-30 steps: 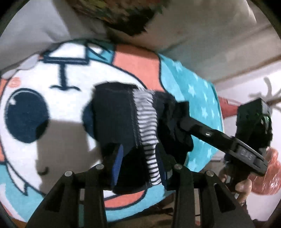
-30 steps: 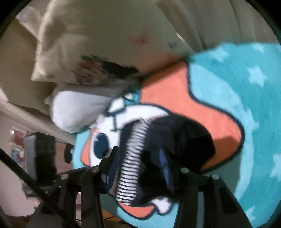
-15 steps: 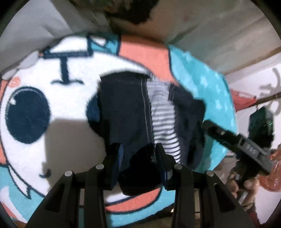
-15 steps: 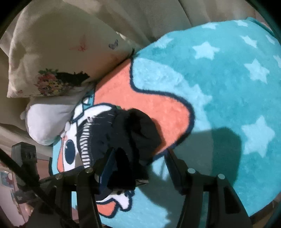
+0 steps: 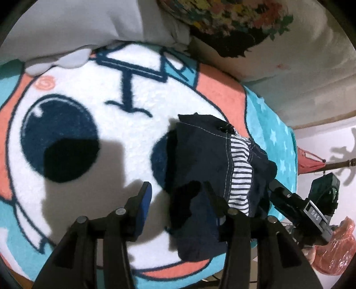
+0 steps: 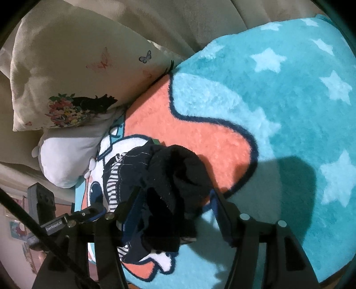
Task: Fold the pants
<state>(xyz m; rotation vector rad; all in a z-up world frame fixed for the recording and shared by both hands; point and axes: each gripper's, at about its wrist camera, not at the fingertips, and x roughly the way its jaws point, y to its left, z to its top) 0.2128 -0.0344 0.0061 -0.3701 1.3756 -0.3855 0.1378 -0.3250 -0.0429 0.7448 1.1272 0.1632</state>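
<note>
The pants are dark navy with a white-and-navy striped side panel, folded into a small bundle lying on a cartoon-print blanket. In the right wrist view the bundle lies bunched on the blanket's orange patch. My left gripper is open, its jaws spread over the bundle's near left edge, holding nothing. My right gripper is open, its jaws either side of the bundle's near end. The right gripper's body shows in the left wrist view just right of the pants.
A floral pillow and a white cushion lie at the blanket's far edge, against beige bedding. The teal starred part of the blanket stretches right. The blanket's near edge drops off below the grippers.
Both grippers have opened and let go of the pants, which now rest on the blanket. The left gripper has drawn back and to the left of the bundle.
</note>
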